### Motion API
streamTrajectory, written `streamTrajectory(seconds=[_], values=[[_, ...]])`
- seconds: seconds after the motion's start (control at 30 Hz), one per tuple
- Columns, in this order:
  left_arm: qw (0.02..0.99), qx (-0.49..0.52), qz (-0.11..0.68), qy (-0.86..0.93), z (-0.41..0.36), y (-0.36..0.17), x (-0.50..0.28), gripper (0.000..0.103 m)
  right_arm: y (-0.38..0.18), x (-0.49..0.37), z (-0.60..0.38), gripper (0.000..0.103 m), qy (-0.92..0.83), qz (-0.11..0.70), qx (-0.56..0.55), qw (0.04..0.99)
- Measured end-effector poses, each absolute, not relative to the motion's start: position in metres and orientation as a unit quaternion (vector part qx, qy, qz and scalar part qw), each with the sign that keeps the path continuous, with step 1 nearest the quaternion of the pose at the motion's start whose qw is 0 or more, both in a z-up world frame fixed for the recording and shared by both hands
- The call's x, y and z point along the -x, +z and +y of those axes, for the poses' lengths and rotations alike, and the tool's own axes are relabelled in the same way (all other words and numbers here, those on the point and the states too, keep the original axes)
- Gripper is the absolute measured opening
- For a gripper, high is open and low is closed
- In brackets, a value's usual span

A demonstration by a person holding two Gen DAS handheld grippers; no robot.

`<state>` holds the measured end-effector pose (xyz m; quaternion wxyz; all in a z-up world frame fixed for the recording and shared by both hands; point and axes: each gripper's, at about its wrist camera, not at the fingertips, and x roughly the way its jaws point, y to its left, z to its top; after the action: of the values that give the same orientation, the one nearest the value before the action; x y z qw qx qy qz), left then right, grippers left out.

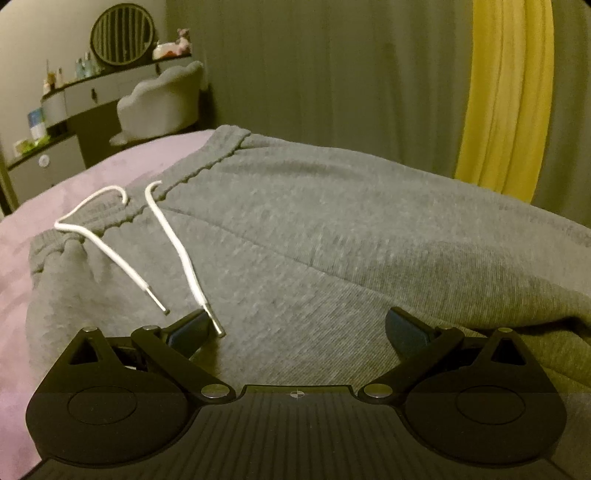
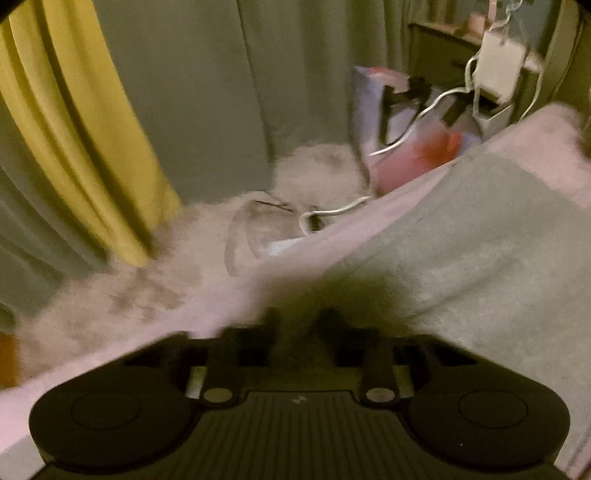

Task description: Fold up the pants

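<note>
Grey sweatpants [image 1: 314, 229] lie spread on a pink bed [image 1: 92, 173]. The waistband is at the far left, and two white drawstrings [image 1: 177, 251] trail toward me. My left gripper [image 1: 299, 328] is open and empty, low over the pants just below the waistband; its left finger sits by a drawstring tip. In the blurred right wrist view the pants [image 2: 461, 251] run up to the right. My right gripper [image 2: 297, 325] has its fingers close together at the cloth's edge; the blur hides whether it holds cloth.
A vanity with a round mirror [image 1: 122, 35] and a grey chair [image 1: 162, 99] stand beyond the bed at the left. Grey and yellow curtains [image 1: 506, 96] hang behind. A white fluffy rug [image 2: 314, 170], cables and a bag [image 2: 406, 122] lie on the floor past the bed edge.
</note>
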<state>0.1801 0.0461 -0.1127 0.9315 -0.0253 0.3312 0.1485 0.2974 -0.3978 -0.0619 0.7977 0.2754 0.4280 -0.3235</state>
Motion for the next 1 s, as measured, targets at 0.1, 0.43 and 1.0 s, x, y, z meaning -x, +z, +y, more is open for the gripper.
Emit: streamTrajectory(seconds=[0.1,0.43,1.0], values=[[0.931,0.030,0.334,0.145,0.048,-0.112,-0.180,0.103,-0.036,-0.253,-0.399,0.005,-0.291,0.379,-0.311,0.821],[0.936,0.049,0.308,0.165,0.054,-0.097,-0.172,0.103,-0.002,0.027,-0.299,0.005,-0.246,0.388,-0.264,0.848],[0.918,0.049,0.365,0.149,0.069,-0.066,-0.169,0.103,-0.009,0.003,-0.320,0.071,-0.239,0.399,-0.137,0.874]])
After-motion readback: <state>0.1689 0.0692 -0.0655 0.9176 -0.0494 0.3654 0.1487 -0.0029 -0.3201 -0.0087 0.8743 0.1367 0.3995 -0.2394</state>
